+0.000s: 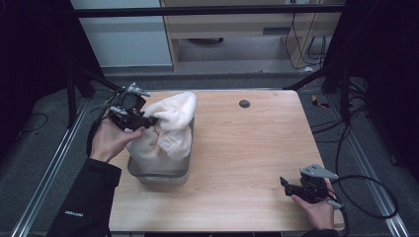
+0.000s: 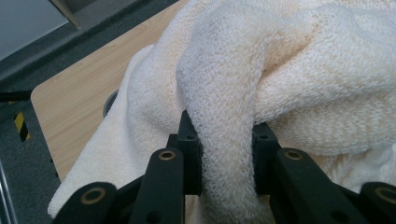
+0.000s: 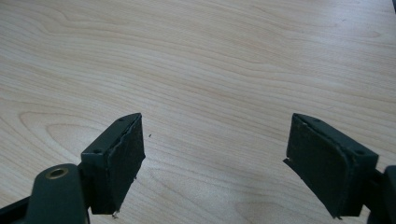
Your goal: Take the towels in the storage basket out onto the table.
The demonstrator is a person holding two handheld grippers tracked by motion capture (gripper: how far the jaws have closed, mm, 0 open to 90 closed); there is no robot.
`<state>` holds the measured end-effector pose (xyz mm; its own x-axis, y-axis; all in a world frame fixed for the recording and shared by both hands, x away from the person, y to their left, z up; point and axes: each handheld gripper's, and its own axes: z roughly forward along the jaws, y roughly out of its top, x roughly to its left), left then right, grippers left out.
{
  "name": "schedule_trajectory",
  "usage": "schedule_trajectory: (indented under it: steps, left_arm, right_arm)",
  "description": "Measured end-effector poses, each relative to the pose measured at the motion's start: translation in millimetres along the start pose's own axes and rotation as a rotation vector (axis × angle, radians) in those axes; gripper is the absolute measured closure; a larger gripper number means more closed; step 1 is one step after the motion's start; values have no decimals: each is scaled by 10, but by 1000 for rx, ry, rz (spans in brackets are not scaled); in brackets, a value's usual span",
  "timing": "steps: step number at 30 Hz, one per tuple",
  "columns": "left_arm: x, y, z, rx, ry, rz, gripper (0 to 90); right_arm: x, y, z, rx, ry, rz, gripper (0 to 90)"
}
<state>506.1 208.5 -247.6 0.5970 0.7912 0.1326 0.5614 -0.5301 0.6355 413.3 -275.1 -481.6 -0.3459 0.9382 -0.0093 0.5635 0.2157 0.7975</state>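
Towel [image 1: 170,123] half out of clear bin [image 1: 158,174] near table's [image 1: 247,148] left edge, cream cloth bunched above rim, lower part draped inside. Left gripper [image 1: 150,120] clamped on 1 thick fold, jaws pinching cloth in left gripper view [image 2: 224,154]. Right gripper [image 1: 287,186] idle at front right corner, jaws wide apart over bare wood. Likely midway: lift started, full removal and laying out left.
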Motion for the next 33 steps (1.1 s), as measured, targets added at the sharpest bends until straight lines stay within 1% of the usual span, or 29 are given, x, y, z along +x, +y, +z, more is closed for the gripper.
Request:
schedule_trajectory:
  steps: [6, 7, 8, 9, 12, 13, 14, 15, 16, 17, 18, 19, 20, 21, 24, 26, 28, 33]
  left_arm:
    - [-59, 59, -49, -10, -4, 13, 719]
    - [-79, 64, -52, -6, -11, 4, 719]
    - [-88, 71, -56, -1, -12, 11, 719]
    - [-115, 90, -57, -8, -12, 29, 719]
    - [-154, 110, -63, -6, -19, 39, 719]
    - [-188, 132, -71, -3, -23, 50, 719]
    - [-188, 132, -71, -3, -23, 50, 719]
    - [-238, 161, -83, 2, -33, 53, 718]
    - [-238, 161, -83, 2, -33, 53, 718]
    - [-261, 183, -87, -2, -32, 65, 718]
    - [-283, 192, -88, 1, -38, 62, 719]
    - [-326, 224, -89, -5, -41, 79, 718]
    - [-326, 224, -89, -5, -41, 79, 718]
    - [-370, 254, -92, -7, -47, 86, 718]
    - [-409, 284, -95, -8, -52, 93, 718]
    - [-468, 330, -99, -7, -58, 103, 718]
    - [-492, 342, -101, -4, -66, 100, 718]
    - [-614, 410, -84, -3, -80, 126, 718]
  right_arm:
    - [-1, 0, -2, -2, 0, 0, 189]
    - [-1, 0, -2, -2, -1, 0, 189]
    - [-2, 0, -3, -2, -1, -2, 189]
    - [-2, 0, -4, -2, -1, -1, 189]
    - [-4, 1, -6, -3, -2, -1, 189]
    - [-6, 1, -8, -3, -3, -2, 189]
    - [-6, 1, -8, -3, -3, -2, 189]
    - [-8, 1, -10, -4, -4, -2, 189]
    - [-8, 1, -10, -4, -4, -2, 189]
    - [-4, 2, -14, -3, -3, 3, 189]
    - [-4, 2, -15, -6, -3, 4, 189]
    - [-4, 3, -20, -5, -2, 5, 189]
    - [-5, 2, -21, -6, -3, 4, 189]
    - [-10, 1, -19, -9, -7, -3, 189]
    - [-11, 1, -21, -9, -8, -2, 188]
    - [-12, 1, -20, -11, -8, -6, 188]
    - [-12, 1, -20, -11, -8, -5, 188]
    - [-14, -1, -27, -13, -19, -12, 188]
